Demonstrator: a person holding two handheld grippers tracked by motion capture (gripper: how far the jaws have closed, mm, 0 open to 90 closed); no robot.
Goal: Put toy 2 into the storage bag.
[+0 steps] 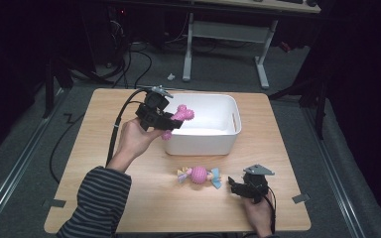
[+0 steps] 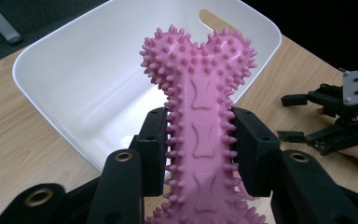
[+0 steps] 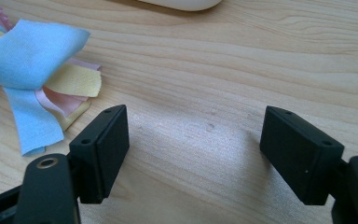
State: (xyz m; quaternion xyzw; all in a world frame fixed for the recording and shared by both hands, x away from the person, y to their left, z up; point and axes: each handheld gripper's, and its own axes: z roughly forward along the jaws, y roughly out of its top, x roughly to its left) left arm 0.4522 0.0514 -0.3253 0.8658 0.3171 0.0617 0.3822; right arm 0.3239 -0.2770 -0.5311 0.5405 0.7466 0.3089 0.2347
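A dark room with grey carpet and cables surrounds a light wooden desk, which carries a white bin at its far middle. The work in hand looks like putting toys into that bin. The bin's visible interior is bare, so nothing seems to be stowed yet.

The left gripper is clamped on a pink spiked bone toy across its shaft, both pads pressing its sides, and holds it raised at the bin's near left rim, its knobbed far end already over the opening. In judgement this first toy is close to its drop: it has to go a little farther over the bin and be let go.

The second toy, a pink ball with pastel cloth ribbons, lies on the desk near the bin's front, to the left of the right gripper. That gripper rests low by the desk with its jaws spread wide and nothing between them; this toy is not yet picked up.

Count: one bin, two toys, two grippers.
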